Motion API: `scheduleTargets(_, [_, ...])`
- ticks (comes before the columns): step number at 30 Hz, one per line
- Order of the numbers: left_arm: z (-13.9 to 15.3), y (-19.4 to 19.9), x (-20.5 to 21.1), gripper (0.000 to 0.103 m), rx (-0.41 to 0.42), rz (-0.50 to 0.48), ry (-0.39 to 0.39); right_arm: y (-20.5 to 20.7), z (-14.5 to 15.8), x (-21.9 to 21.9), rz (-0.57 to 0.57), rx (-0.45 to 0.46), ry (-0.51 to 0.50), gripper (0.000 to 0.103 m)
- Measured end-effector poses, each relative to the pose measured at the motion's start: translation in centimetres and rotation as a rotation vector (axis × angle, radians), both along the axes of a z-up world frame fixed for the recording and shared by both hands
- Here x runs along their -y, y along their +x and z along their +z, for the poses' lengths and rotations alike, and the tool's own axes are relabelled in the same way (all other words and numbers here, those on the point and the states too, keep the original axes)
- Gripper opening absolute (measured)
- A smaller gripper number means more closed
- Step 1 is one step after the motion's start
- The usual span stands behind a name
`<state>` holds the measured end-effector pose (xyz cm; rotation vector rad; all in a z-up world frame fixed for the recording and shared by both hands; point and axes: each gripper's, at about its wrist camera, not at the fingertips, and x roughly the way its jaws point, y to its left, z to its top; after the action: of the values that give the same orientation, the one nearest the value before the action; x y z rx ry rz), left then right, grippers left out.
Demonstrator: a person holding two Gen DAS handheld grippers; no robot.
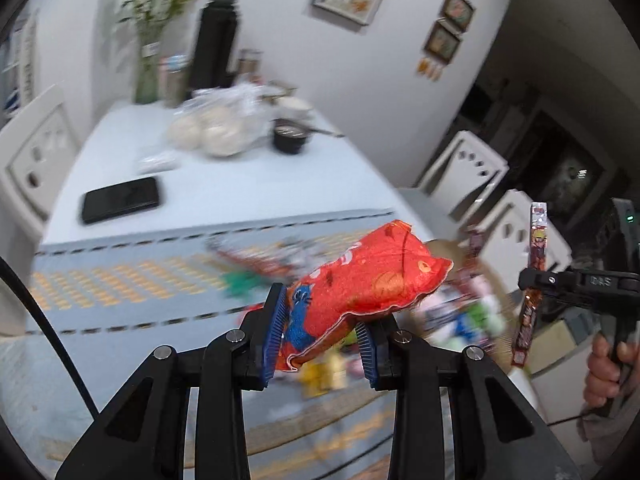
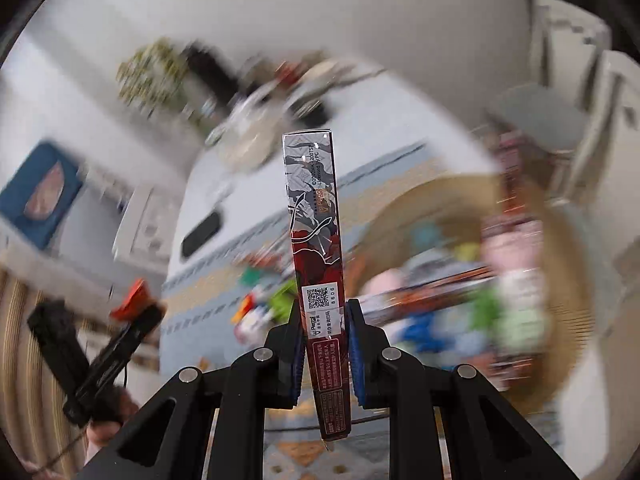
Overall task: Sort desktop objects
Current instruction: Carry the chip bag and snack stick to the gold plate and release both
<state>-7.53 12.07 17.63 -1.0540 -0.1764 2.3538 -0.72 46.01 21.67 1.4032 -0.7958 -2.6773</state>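
Note:
My left gripper [image 1: 322, 320] is shut on a puffy red snack bag [image 1: 368, 280] and holds it in the air above the patterned table mat [image 1: 120, 280]. My right gripper [image 2: 323, 320] is shut on a long narrow printed packet [image 2: 316, 232] that stands upright between its pads. In the left wrist view the right gripper [image 1: 532, 280] shows at the right edge with the same packet [image 1: 534, 264]. In the right wrist view the left gripper [image 2: 136, 304] shows at lower left with a bit of the red bag [image 2: 134, 296].
A round woven basket [image 2: 560, 240] holding several colourful packets sits at the right. More blurred packets [image 2: 264, 296] lie on the mat. A black phone [image 1: 120, 200], bagged buns [image 1: 216, 128], a black bowl [image 1: 290, 138], a black flask [image 1: 214, 40] and a flower vase [image 1: 148, 68] stand farther back. White chairs [image 1: 460, 168] flank the table.

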Motion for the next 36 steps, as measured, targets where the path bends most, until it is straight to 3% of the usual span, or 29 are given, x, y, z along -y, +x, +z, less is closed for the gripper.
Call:
scheduleTargets(7, [1.8,0.6,-9.3,0.03,-0.024,-0.128,0.046,2.8,2.1,-7.8,-0.148,-0.033,0.031,0.018])
scheduleTargets(12, [1.4,0.3,-15.1,0.031,-0.004,-0.188,0.033,1.3,0.8,-7.8,-0.101,0.024,0.082,0.018])
scheduleTargets(16, [-0.2,-0.7,-18.1,0.047,0.044,-0.189,0.005,-0.1,-0.7,-6.5,-0.027,0.08,0.155,0.019])
scheduleTargets(17, [-0.9,-1.2,-18.6,0.049,0.078,-0.182,0.018,-0.5,-1.1,-6.4,-0.012,0.096,0.154,0.028])
scheduleTargets(18, [-1.4,-1.5,-18.8,0.049,0.101,-0.179,0.029,-0.7,-1.5,-6.5,-0.006,0.108,0.145,0.04])
scheduleTargets(20, [-2.4,-2.2,-19.1,0.049,0.171,-0.176,0.05,-0.8,-1.6,-6.9,-0.008,0.098,0.121,0.046])
scheduleTargets(28, [-3.4,-2.1,-16.6,0.049,0.228,-0.124,0.074,0.2,-2.4,-8.5,-0.022,0.109,0.036,0.046])
scheduleTargets(36, [-4.4,-2.0,-12.1,0.049,0.272,-0.031,0.072,0.3,-2.9,-6.6,0.016,0.131,0.009,0.046])
